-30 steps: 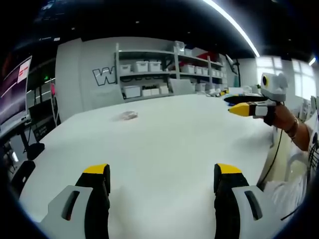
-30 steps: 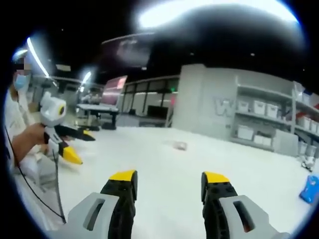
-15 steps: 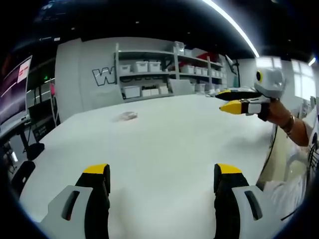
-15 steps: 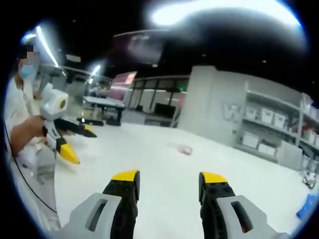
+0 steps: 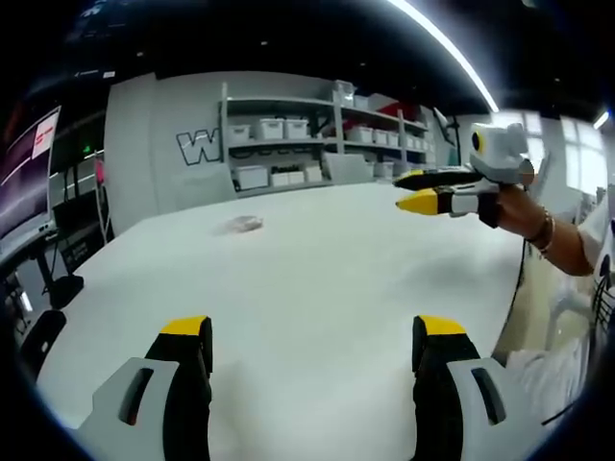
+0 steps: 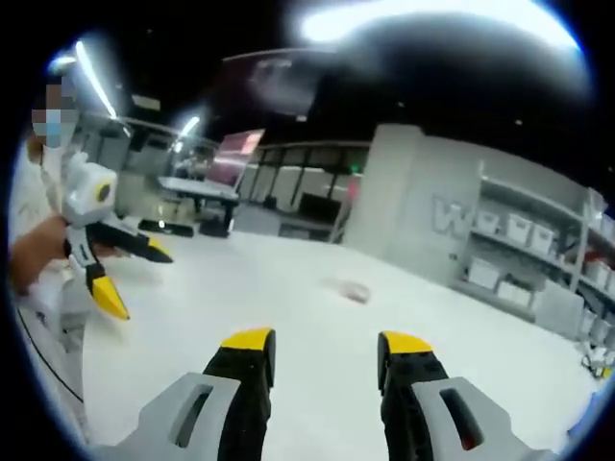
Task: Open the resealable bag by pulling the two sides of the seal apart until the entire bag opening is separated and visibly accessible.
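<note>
Far out on the white table [image 5: 317, 279], well ahead of both grippers, lies the small clear bag [image 5: 246, 224], untouched. The left gripper [image 5: 312, 341] hovers with jaws spread wide and empty. The right gripper [image 6: 322, 351] is likewise released, nothing between its jaws.

In the left gripper view the left claw [image 5: 312, 346] hangs over the near part of the tabletop [image 5: 317, 259], its two jaws set apart. The bag [image 5: 246, 224] lies flat on the tabletop well ahead of it, toward the far edge and a little to the left. The right claw [image 5: 411, 190] enters from the right, above the tabletop's right side and well apart from the bag. Shelves [image 5: 317, 144] with bins stand against the wall behind the tabletop.

In the right gripper view the right claw [image 6: 325, 348] sits over the tabletop [image 6: 288, 298] with the bag [image 6: 352, 290] ahead of it, and the left claw [image 6: 130, 279] is off to the left.
</note>
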`<action>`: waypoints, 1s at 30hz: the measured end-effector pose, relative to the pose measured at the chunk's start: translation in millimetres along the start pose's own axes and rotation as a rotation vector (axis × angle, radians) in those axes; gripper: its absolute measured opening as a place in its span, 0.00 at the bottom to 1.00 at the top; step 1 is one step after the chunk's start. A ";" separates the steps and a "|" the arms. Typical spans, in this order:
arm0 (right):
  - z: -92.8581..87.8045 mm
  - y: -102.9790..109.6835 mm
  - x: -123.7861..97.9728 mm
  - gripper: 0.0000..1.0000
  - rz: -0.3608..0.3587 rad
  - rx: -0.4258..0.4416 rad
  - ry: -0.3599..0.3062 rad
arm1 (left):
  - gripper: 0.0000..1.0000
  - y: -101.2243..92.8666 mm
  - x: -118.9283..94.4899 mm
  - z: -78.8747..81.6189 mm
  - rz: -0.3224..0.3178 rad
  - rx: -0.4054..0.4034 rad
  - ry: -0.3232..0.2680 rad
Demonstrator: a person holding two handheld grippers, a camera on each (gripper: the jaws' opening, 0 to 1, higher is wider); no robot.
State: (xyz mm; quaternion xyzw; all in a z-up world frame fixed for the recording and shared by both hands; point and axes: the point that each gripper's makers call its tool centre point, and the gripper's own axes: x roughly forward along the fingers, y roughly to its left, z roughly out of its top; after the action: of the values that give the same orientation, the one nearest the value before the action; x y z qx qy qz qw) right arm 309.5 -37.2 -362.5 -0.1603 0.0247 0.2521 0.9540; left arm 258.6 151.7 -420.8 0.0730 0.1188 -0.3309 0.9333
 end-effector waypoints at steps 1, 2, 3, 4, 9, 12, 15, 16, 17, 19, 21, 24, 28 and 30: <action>0.6 -1.2 1.6 0.41 -0.001 -0.002 0.002 | 0.84 0.2 -0.3 0.3 0.000 -0.001 -0.001; 1.4 -1.8 3.0 0.41 -0.002 -0.008 0.004 | 0.84 0.3 -0.6 0.7 0.000 -0.001 -0.002; 2.4 -2.3 4.5 0.41 -0.002 -0.010 0.005 | 0.84 0.6 -0.6 1.1 0.000 -0.002 -0.004; 2.8 -2.2 5.0 0.41 -0.001 -0.012 0.005 | 0.84 0.6 -0.8 1.3 0.001 -0.002 -0.005; 6.8 -1.7 15.0 0.40 0.006 -0.033 0.009 | 0.84 -1.2 -0.8 0.7 -0.006 0.002 -0.001; 6.5 -3.5 24.3 0.40 0.011 -0.045 0.021 | 0.84 -2.2 -1.9 1.9 -0.006 0.004 -0.004; 4.3 -7.2 33.2 0.40 0.010 -0.052 0.036 | 0.84 -2.5 -2.5 2.7 -0.006 0.007 -0.005; 2.9 -9.1 36.2 0.40 0.008 -0.053 0.043 | 0.84 -2.5 -2.6 2.7 -0.006 0.007 -0.005; 2.3 -10.2 38.7 0.40 0.008 -0.053 0.048 | 0.84 -2.6 -2.5 2.9 -0.006 0.006 -0.005; 2.1 -10.7 43.1 0.40 0.009 -0.058 0.052 | 0.84 -3.0 -2.5 3.2 -0.007 0.008 -0.006; 3.3 -10.8 47.1 0.40 0.009 -0.066 0.052 | 0.84 -3.3 -2.2 3.4 -0.008 0.009 -0.006; 3.8 -10.7 58.6 0.39 0.019 -0.094 0.057 | 0.84 -3.9 -1.6 2.3 -0.010 0.010 -0.002; 4.3 -10.1 69.9 0.38 0.034 -0.114 0.061 | 0.84 -4.5 -2.1 2.7 -0.010 0.013 -0.001; 4.2 -11.5 75.3 0.38 0.034 -0.128 0.061 | 0.84 -4.2 -2.5 3.5 -0.008 0.014 -0.004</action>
State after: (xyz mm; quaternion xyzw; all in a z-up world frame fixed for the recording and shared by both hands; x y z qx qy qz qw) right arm 380.6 -9.7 -364.8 -0.2281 0.0403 0.2645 0.9362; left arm 254.6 149.2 -417.0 0.0784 0.1151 -0.3356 0.9317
